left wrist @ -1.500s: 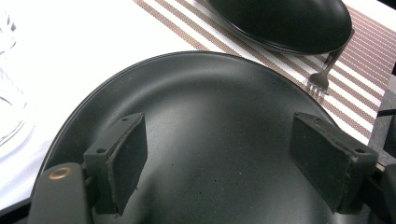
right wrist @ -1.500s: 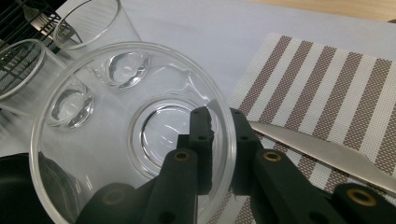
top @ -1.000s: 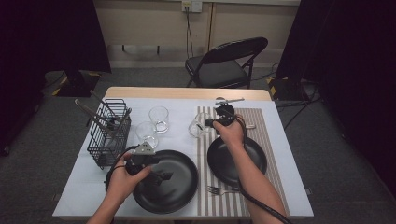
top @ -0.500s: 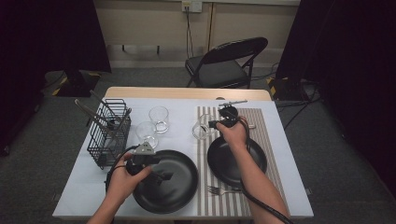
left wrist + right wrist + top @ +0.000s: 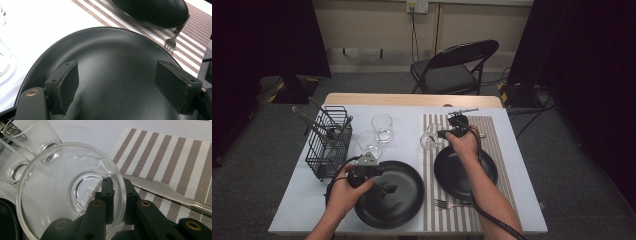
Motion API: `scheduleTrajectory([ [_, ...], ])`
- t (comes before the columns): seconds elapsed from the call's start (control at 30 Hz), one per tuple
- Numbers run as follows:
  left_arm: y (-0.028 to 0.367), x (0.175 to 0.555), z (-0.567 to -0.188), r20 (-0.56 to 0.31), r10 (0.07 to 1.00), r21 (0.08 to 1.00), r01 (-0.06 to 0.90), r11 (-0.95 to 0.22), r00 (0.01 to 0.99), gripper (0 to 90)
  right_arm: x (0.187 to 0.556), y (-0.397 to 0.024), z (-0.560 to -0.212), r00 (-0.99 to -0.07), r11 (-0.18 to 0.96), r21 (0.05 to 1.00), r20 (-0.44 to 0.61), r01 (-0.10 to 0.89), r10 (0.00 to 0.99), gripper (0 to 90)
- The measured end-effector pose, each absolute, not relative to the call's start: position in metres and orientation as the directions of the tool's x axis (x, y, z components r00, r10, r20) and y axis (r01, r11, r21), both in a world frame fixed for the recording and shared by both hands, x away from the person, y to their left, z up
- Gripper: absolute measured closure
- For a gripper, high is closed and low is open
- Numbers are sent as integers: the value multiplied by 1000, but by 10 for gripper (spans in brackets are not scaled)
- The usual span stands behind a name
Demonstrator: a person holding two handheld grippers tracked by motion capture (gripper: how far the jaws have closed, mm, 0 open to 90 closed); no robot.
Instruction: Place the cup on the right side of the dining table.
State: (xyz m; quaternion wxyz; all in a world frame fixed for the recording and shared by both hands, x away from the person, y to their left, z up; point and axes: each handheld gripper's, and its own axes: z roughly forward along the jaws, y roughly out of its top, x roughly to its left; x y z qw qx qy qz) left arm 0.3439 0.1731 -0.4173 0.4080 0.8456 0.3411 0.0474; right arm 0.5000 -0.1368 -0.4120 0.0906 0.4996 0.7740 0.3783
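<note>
Pinching the wall of a clear glass bowl (image 5: 70,192) between its closed jaws, the right gripper (image 5: 117,195) holds the bowl tipped on its side at the left edge of the striped placemat (image 5: 492,145) — one pad inside the rim, one outside. A knife (image 5: 172,193) lies on the mat just beyond, and two glasses (image 5: 382,127) stand near on the white desk (image 5: 407,120), leaving little room to that side. The right forearm reaches forward over a black plate (image 5: 484,172). The left gripper (image 5: 116,86) hovers over a larger black plate (image 5: 110,50), jaws wide apart and empty, with a wire basket (image 5: 329,142) close beside the left hand (image 5: 344,187).
</note>
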Motion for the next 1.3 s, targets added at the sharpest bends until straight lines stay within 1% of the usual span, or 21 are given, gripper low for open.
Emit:
scheduleTrajectory([
  [1.3,174,344,-416,-196,615,724,536,-435,764,195,502,-146,-417,-465,220,667,212,711,859,834],
])
